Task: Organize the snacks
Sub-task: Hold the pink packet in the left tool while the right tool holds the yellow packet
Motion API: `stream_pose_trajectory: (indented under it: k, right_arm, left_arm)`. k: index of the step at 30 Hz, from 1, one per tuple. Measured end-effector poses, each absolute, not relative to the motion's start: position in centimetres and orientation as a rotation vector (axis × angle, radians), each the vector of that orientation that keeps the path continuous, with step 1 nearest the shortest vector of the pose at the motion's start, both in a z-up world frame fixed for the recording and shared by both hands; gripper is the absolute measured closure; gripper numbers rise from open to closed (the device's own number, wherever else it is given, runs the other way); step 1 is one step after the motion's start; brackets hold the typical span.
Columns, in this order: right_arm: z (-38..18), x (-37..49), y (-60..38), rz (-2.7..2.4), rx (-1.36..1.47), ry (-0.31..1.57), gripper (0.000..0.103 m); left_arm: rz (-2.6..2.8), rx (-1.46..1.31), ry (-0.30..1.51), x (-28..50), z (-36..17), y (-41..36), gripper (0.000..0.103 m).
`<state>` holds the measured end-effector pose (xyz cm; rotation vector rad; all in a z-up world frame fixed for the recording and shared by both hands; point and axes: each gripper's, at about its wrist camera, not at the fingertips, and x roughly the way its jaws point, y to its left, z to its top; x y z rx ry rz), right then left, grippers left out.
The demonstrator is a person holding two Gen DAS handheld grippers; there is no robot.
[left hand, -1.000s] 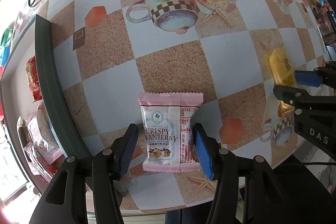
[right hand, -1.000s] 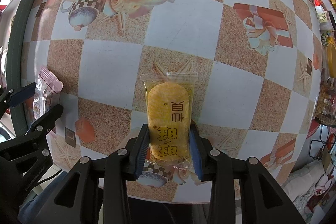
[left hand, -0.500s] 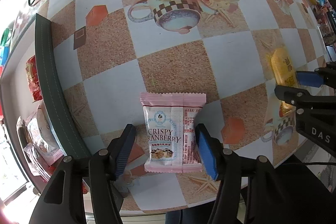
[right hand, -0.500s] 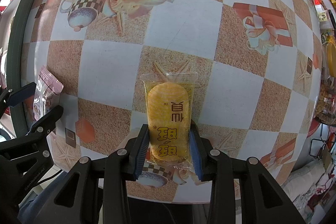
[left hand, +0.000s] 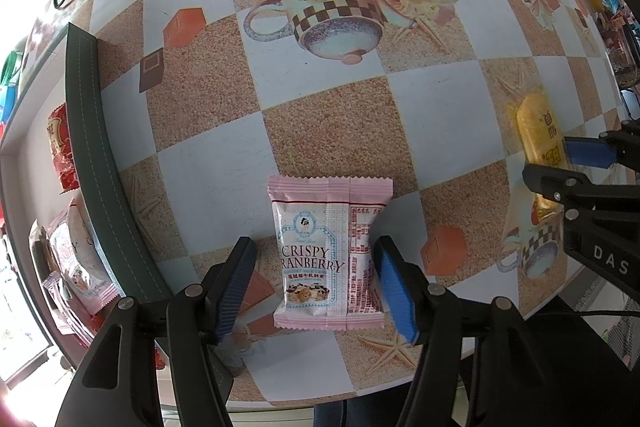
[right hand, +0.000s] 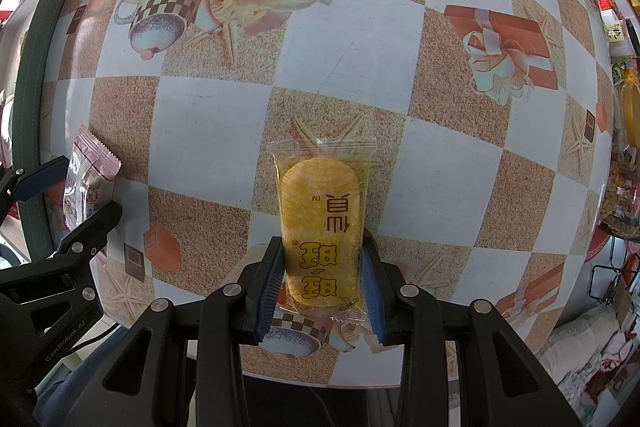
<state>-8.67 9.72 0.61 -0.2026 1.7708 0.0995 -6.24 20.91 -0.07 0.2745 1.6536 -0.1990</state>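
Straddling the pink cranberry packet [left hand: 329, 255] at about 6 o'clock in its own view, the left hand-held gripper [left hand: 314, 285] stands with jaws apart, neither pad pressing the wrapper, which lies flat on the table [left hand: 328, 107]. That reads as a packet either just set down or about to be taken. At 9 o'clock a dark green tray rim [left hand: 90, 155] borders more packets, likely where snacks get sorted. The right hand-held gripper [right hand: 322, 281] is clamped on the lower end of the yellow cracker pack [right hand: 320, 223], its pads against both long edges, the pack's top end pointing toward 12 o'clock.
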Motion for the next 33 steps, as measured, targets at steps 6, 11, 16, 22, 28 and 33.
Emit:
stream_pose_trajectory:
  k: [6,11,16,22,28,33]
  right_arm:
    - [0.64,-8.62,9.68,0.1,-0.203,1.771,0.065]
    - [0.62,-8.62,9.68,0.098,-0.202,1.771,0.065]
    - [0.58,-8.55,9.74,0.104,-0.208,1.775,0.058]
    - [0.67,-8.59,9.83,0.104,-0.214,1.774,0.058]
    - [0.63,-8.6,9.83,0.104,-0.212,1.774,0.058]
    - [0.61,-8.59,9.82,0.103,-0.211,1.773,0.058]
  left_arm:
    - [-0.197,0.272,1.653,-6.27,-0.04,20.85,0.037]
    - [-0.196,0.269,1.653,-6.27,-0.04,20.99,0.036]
    - [-0.193,0.271,1.654,-6.29,-0.11,20.92,0.034]
    - [-0.197,0.269,1.653,-6.42,-0.2,20.57,0.033]
    - [-0.199,0.27,1.653,-6.49,-0.15,20.66,0.033]
    - [-0.2,0.27,1.653,-6.49,-0.12,20.72,0.033]
